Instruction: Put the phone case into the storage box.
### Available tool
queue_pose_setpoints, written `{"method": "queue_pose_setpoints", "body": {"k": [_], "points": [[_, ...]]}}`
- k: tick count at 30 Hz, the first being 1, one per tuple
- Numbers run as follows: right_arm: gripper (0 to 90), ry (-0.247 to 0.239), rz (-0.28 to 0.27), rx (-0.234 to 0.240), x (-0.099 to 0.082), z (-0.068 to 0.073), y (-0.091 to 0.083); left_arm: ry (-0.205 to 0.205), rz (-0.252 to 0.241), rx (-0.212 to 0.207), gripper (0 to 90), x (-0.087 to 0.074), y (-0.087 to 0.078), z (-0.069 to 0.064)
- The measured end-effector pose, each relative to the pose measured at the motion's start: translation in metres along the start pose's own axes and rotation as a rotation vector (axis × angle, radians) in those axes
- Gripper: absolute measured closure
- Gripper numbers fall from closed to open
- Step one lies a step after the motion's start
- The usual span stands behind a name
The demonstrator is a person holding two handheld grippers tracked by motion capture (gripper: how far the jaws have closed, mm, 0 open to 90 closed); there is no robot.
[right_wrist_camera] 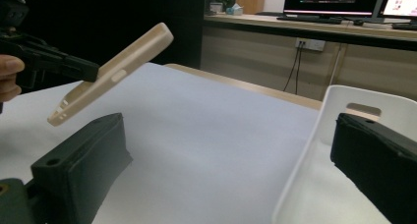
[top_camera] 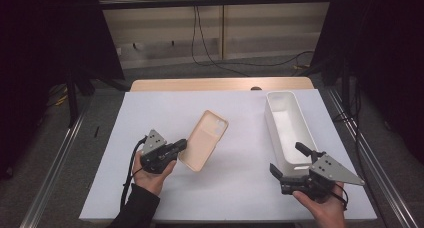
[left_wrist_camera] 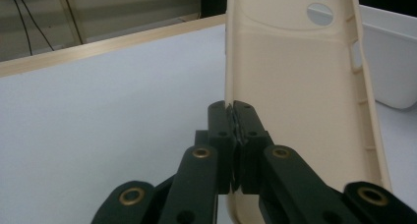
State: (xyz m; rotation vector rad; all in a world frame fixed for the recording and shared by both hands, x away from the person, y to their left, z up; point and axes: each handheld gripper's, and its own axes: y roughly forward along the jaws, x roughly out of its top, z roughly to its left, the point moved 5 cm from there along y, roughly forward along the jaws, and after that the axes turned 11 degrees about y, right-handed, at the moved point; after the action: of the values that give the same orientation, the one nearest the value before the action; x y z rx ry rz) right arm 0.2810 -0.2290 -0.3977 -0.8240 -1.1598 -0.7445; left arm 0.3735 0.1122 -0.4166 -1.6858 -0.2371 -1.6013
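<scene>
A beige phone case (top_camera: 206, 137) hangs tilted above the white table cover, held by one long edge. My left gripper (top_camera: 183, 146) is shut on that edge, near the case's lower end. In the left gripper view the jaws (left_wrist_camera: 231, 110) pinch the rim and the case's (left_wrist_camera: 295, 81) hollow inside faces the camera. My right gripper (top_camera: 289, 160) stands open at the near end of a white bin (top_camera: 280, 133), one jaw on either side of its left wall. The right gripper view shows the bin wall (right_wrist_camera: 307, 160) between my open jaws (right_wrist_camera: 228, 130), with the case (right_wrist_camera: 118, 67) in the air at the left.
The white cover (top_camera: 150, 113) lies over a wooden table whose far edge (top_camera: 220, 84) shows behind it. The long bin holds nothing that I can see. Cables run across the floor beyond the table, and metal rails flank both sides.
</scene>
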Motion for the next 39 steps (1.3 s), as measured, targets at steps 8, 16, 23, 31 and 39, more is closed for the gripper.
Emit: {"method": "queue_pose_setpoints", "body": {"k": [8, 16, 23, 31, 39], "points": [[2.1, 0.002, 0.003, 0.038, 0.011, 0.013, 0.025, 0.014, -0.024, 0.000, 87.9, 0.010, 0.007, -0.008], [6.3, 0.012, 0.013, 0.055, 0.018, 0.021, 0.046, 0.029, -0.042, -0.019, 87.8, 0.020, 0.016, -0.017], [8.1, 0.028, 0.003, 0.052, 0.026, 0.023, 0.062, 0.046, -0.042, -0.042, 87.9, 0.024, 0.029, -0.020], [10.8, 0.071, -0.007, 0.042, 0.034, 0.023, 0.084, 0.034, -0.051, -0.053, 87.9, 0.025, 0.040, -0.016], [16.9, 0.113, 0.023, 0.040, 0.035, 0.031, 0.103, 0.040, -0.065, -0.035, 87.9, 0.026, 0.037, -0.017]]}}
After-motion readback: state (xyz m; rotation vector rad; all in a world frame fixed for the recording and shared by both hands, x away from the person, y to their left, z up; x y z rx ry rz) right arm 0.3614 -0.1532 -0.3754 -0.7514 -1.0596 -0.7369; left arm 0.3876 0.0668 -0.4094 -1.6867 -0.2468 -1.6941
